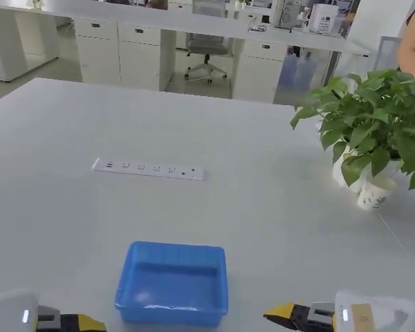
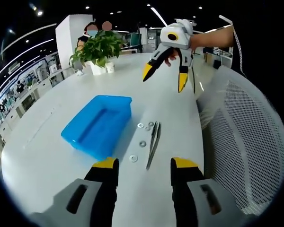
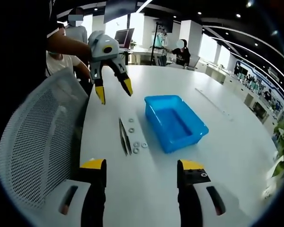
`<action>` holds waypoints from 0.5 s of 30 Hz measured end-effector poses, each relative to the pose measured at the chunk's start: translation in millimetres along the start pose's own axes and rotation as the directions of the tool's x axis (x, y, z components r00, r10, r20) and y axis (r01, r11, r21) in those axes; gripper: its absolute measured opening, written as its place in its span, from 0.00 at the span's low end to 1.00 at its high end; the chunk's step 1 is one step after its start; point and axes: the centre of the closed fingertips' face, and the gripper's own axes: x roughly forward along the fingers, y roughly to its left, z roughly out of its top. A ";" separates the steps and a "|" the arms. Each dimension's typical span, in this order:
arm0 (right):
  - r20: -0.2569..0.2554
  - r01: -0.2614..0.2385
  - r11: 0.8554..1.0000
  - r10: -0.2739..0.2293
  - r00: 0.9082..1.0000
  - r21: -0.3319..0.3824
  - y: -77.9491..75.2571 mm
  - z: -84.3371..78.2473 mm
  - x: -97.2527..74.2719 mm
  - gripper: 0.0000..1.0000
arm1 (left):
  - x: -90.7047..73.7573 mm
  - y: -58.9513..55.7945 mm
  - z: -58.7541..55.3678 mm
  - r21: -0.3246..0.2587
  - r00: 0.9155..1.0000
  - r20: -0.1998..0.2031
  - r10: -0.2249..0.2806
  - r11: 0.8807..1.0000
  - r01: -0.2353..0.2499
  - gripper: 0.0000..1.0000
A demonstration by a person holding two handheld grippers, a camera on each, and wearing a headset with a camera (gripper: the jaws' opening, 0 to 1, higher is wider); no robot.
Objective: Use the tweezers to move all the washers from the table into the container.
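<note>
Thin metal tweezers (image 2: 154, 144) (image 3: 124, 136) lie on the white table near its front edge. Several small washers (image 2: 142, 143) (image 3: 136, 144) are scattered between them and the blue container (image 1: 171, 282) (image 2: 98, 124) (image 3: 175, 122). My left gripper (image 2: 144, 165) (image 1: 90, 322) is open and empty, held above the table short of the tweezers; it also hangs open in the right gripper view (image 3: 112, 87). My right gripper (image 3: 142, 165) (image 1: 277, 315) is open and empty on the opposite side, and appears raised in the left gripper view (image 2: 168, 71).
A white power strip (image 1: 149, 169) lies mid-table beyond the container. A potted plant (image 1: 377, 131) with a white cup (image 1: 372, 196) stands at the right. A mesh chair (image 2: 246, 142) (image 3: 38, 137) sits at the table's near edge. People stand at the desks behind.
</note>
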 end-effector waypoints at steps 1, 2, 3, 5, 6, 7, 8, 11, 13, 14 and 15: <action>-0.006 -0.006 1.000 0.006 1.000 -0.006 1.1 -0.6 1.7 0.59 | 1.7 -0.9 -0.9 -0.001 1.000 -0.005 -0.009 1.000 0.009 0.47; -0.010 -0.014 1.000 0.014 1.000 -0.010 2.2 -1.0 4.2 0.58 | 3.2 -1.5 -2.0 0.001 1.000 -0.013 -0.016 1.000 0.016 0.45; -0.013 -0.021 1.000 0.020 1.000 -0.015 3.0 -1.3 5.8 0.57 | 5.6 -2.0 -3.4 0.006 0.999 -0.023 -0.024 1.000 0.024 0.43; -0.023 -0.040 0.999 0.039 0.999 -0.032 5.6 -2.2 9.5 0.53 | 9.2 -2.8 -6.0 0.019 0.998 -0.042 -0.039 0.999 0.040 0.39; -0.027 -0.045 0.998 0.045 0.999 -0.037 6.5 -2.4 11.0 0.52 | 10.5 -2.7 -7.2 0.021 0.998 -0.049 -0.045 0.999 0.046 0.38; -0.031 -0.055 0.997 0.053 0.998 -0.047 7.8 -3.1 13.4 0.51 | 11.6 -2.5 -8.1 0.022 0.997 -0.055 -0.050 0.998 0.051 0.37; -0.034 -0.062 0.997 0.060 0.998 -0.051 8.8 -3.4 14.7 0.50 | 12.7 -3.0 -8.0 0.027 0.997 -0.059 -0.056 0.998 0.058 0.35; -0.044 -0.084 0.994 0.081 0.996 -0.070 11.9 -4.0 19.6 0.47 | 15.7 -3.0 -9.7 0.036 0.995 -0.075 -0.071 0.997 0.074 0.31; -0.058 -0.100 0.991 0.095 0.994 -0.091 14.3 -4.9 23.7 0.45 | 18.2 -4.2 -11.4 0.046 0.992 -0.091 -0.083 0.995 0.088 0.30; -0.062 -0.108 0.990 0.103 0.993 -0.094 15.4 -5.1 26.1 0.44 | 19.3 -4.8 -12.5 0.047 0.991 -0.097 -0.090 0.994 0.095 0.29; -0.064 -0.115 0.988 0.109 0.992 -0.100 16.5 -5.1 27.7 0.43 | 20.2 -5.7 -13.4 0.052 0.990 -0.102 -0.097 0.993 0.102 0.28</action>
